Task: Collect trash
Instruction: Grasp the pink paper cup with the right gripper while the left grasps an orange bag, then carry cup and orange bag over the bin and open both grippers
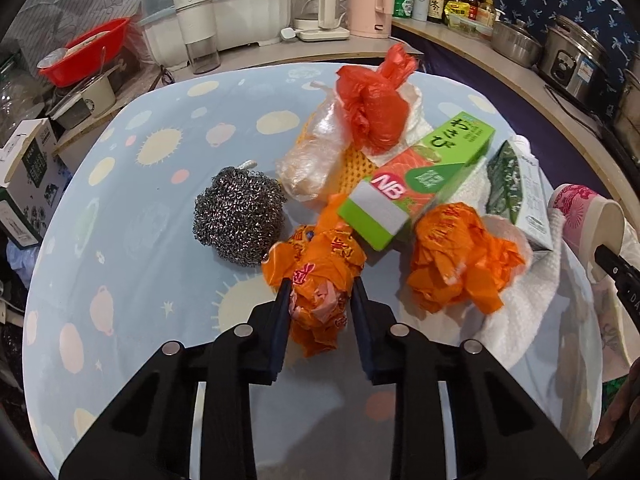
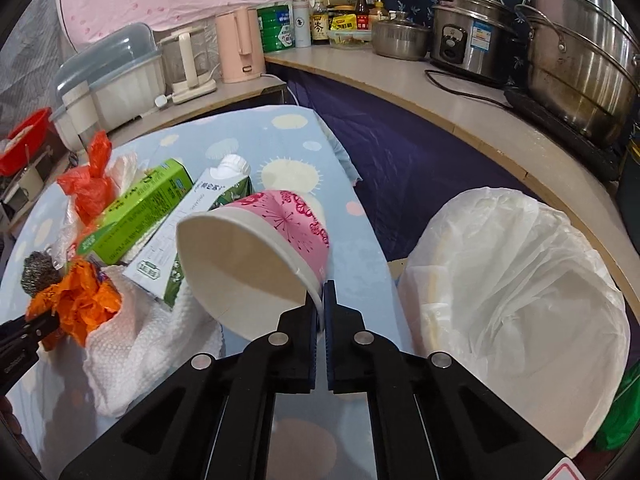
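My left gripper (image 1: 320,286) is shut on a crumpled orange wrapper (image 1: 316,276) on the blue patterned table (image 1: 140,240). Beside it lie a second orange wrapper (image 1: 460,260), a green box (image 1: 420,176), a steel scourer (image 1: 238,216), a red bag (image 1: 372,104), a clear bag (image 1: 316,152), a milk carton (image 1: 516,192) and white paper towel (image 1: 532,300). My right gripper (image 2: 322,288) is shut on the rim of a pink paper cup (image 2: 256,252), held tilted above the table edge. A bin lined with a white bag (image 2: 520,304) stands to its right.
Kettles (image 1: 368,0), a dish cover (image 1: 224,12), bottles and steel pots (image 2: 580,68) line the counter behind. A red basin (image 1: 88,50) and boxes (image 1: 28,172) sit left of the table. The left gripper shows at the left edge of the right wrist view (image 2: 24,336).
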A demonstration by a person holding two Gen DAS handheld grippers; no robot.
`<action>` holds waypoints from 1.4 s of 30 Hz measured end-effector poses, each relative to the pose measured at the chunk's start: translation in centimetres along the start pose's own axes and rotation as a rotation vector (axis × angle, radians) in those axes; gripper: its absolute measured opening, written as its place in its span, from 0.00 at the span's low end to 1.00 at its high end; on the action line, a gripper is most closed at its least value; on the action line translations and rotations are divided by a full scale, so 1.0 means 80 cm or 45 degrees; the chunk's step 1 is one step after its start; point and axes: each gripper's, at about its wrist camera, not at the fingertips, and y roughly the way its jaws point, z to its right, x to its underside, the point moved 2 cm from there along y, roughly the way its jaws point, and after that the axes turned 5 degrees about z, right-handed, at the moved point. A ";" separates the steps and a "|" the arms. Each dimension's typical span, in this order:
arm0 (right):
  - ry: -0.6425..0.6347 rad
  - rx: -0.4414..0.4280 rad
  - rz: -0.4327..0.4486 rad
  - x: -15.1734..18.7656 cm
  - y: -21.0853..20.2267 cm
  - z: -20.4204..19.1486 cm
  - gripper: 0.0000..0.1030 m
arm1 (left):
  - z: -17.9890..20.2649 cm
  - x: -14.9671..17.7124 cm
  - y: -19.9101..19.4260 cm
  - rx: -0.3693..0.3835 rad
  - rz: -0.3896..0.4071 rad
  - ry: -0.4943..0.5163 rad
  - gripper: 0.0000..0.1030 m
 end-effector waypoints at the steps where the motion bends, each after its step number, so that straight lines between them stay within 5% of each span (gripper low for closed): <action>1: 0.008 -0.007 0.006 0.000 -0.008 0.002 0.03 | 0.001 0.001 -0.005 0.004 0.006 0.005 0.25; 10: 0.095 -0.002 0.084 -0.005 -0.083 0.041 0.03 | 0.014 0.012 -0.079 0.092 0.071 0.029 0.22; 17: 0.220 0.128 0.148 -0.005 -0.130 0.117 0.03 | 0.052 0.009 -0.139 0.225 0.132 0.094 0.22; 32: 0.376 0.305 0.009 0.047 -0.094 0.226 0.04 | 0.223 0.002 -0.178 0.522 0.181 0.364 0.22; 38: 0.406 0.328 -0.017 0.058 -0.084 0.237 0.14 | 0.297 0.001 -0.162 0.603 0.161 0.450 0.22; 42: 0.411 0.353 0.025 0.059 -0.101 0.240 0.40 | 0.333 0.004 -0.147 0.624 0.141 0.497 0.23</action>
